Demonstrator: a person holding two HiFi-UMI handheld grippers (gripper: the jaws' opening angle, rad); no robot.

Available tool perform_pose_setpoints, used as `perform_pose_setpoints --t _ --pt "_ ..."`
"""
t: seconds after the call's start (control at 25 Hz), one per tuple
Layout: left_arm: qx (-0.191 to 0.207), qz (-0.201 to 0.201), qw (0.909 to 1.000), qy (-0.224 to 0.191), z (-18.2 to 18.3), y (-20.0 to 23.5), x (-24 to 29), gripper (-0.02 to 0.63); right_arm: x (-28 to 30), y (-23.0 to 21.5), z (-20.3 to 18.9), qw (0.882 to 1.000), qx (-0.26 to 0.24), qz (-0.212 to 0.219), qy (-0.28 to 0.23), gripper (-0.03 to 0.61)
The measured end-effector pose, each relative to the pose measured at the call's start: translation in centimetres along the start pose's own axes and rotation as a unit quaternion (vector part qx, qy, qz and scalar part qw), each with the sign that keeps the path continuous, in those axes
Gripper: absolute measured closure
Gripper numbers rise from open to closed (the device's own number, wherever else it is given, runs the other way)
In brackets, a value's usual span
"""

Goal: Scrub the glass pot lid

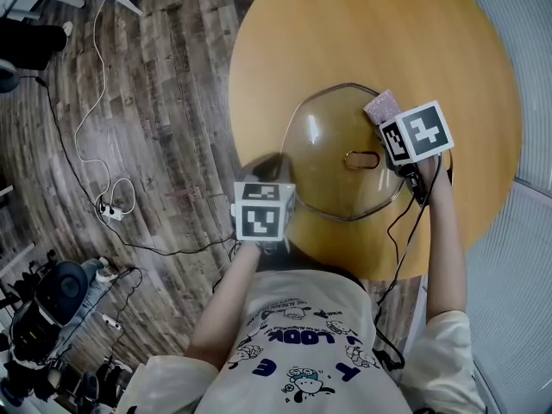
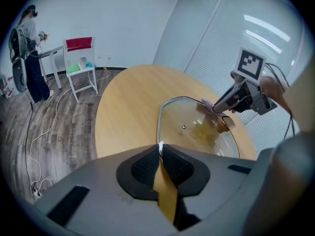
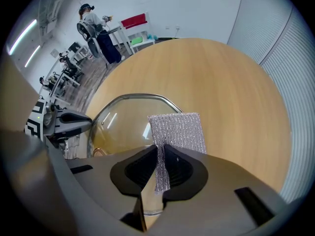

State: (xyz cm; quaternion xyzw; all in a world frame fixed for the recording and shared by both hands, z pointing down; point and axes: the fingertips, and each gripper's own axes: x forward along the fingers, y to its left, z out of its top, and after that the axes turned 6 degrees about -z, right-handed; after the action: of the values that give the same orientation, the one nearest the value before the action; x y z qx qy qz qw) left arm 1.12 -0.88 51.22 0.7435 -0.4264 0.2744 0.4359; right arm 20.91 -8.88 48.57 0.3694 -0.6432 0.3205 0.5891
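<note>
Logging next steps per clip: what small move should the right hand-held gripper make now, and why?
Probably sweep the pad inward across the lid. The right hand-held gripper is shut on the pad, which sits at the far rim, while the left hand-held gripper clamps the near rim, steadying it.

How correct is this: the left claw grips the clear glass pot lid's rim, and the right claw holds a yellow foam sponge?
One error: the right claw holds a silver-grey mesh scouring pad, not a sponge, as the right gripper view shows. The left claw grips the rim of the clear glass pot lid.
</note>
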Motion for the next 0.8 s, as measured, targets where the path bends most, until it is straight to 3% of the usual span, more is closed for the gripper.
perform_pose_setpoints --t 0.8 --pt "-0.006 -0.002 1.0000 -0.004 0.7 0.2 0.0 0.583 -0.4 -1.2 -3.4 0.999 0.042 -0.006 0.002 0.517"
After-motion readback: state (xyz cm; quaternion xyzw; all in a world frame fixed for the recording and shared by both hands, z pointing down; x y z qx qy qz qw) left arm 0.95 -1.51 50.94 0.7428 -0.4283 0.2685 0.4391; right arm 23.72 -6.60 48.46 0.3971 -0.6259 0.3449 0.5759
